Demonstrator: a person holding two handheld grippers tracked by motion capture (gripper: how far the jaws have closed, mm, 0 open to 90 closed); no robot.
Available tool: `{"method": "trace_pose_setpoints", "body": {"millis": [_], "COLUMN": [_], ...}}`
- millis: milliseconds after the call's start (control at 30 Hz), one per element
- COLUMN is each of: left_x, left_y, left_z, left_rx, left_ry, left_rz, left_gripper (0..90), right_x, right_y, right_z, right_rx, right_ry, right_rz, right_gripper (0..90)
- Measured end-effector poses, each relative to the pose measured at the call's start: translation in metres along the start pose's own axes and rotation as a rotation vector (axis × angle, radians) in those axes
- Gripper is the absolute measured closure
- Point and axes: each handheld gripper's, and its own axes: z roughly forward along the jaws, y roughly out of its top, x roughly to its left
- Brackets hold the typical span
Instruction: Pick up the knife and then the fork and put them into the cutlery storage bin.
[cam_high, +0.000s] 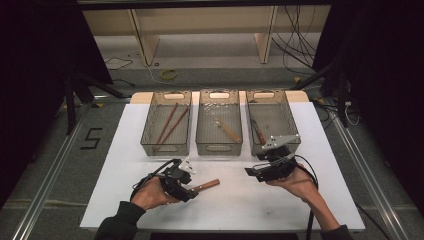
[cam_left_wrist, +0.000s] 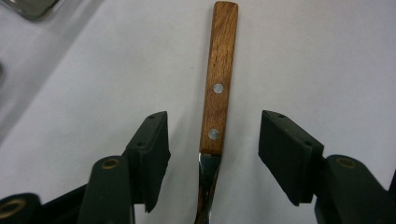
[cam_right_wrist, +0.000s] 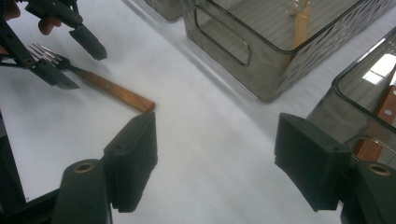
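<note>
A fork with a riveted wooden handle (cam_high: 206, 185) lies flat on the white table cover, handle pointing right. My left gripper (cam_high: 191, 192) is low over it, and the fork's metal neck lies between the jaws. In the left gripper view the fork (cam_left_wrist: 218, 84) runs up the middle, and a gap shows between it and the pad on each side of my left gripper (cam_left_wrist: 212, 135). My right gripper (cam_high: 251, 172) hovers to the right, open and empty. In the right gripper view it (cam_right_wrist: 215, 158) looks across at the fork (cam_right_wrist: 112, 88) and the left gripper (cam_right_wrist: 79, 65).
Three clear bins stand in a row at the back. The left bin (cam_high: 148, 122) holds chopsticks (cam_high: 170, 125), the middle bin (cam_high: 218, 149) a wooden-handled utensil (cam_high: 228, 131), and the right bin (cam_high: 293, 119) a dark-handled utensil (cam_high: 258, 133). Cables lie on the floor beyond.
</note>
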Motion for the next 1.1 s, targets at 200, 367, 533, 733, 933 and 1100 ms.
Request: {"method": "trace_pose_setpoints", "body": {"millis": [200, 367, 533, 733, 933, 1100], "left_x": [-0.001, -0.002, -0.002, -0.002, -0.003, -0.005], "left_y": [0.005, 0.008, 0.011, 0.012, 0.013, 0.015], "left_z": [0.005, 0.008, 0.010, 0.011, 0.015, 0.016], "left_rx": [0.041, 0.060, 0.065, 0.076, 0.106, 0.117], "left_ry": [0.002, 0.012, 0.008, 0.006, 0.006, 0.011], "left_rz": [0.000, -0.006, -0.012, 0.009, 0.032, 0.045], "left_gripper": [50.3, 52.6, 54.1, 58.8, 64.1, 68.6], "right_x": [0.000, 0.000, -0.001, 0.000, -0.001, -0.001], "right_y": [-0.001, -0.001, -0.001, -0.001, -0.001, -0.001], "right_z": [0.001, 0.000, 0.000, 0.000, 0.000, 0.000], "right_rx": [0.003, 0.000, -0.003, -0.002, -0.002, -0.002], "right_ry": [-0.003, -0.001, 0.000, 0.000, 0.001, 0.001], "right_rz": [0.003, 0.003, 0.004, 0.005, 0.006, 0.005], "right_gripper": [30.7, 30.8, 31.0, 31.1, 31.1, 31.2]}}
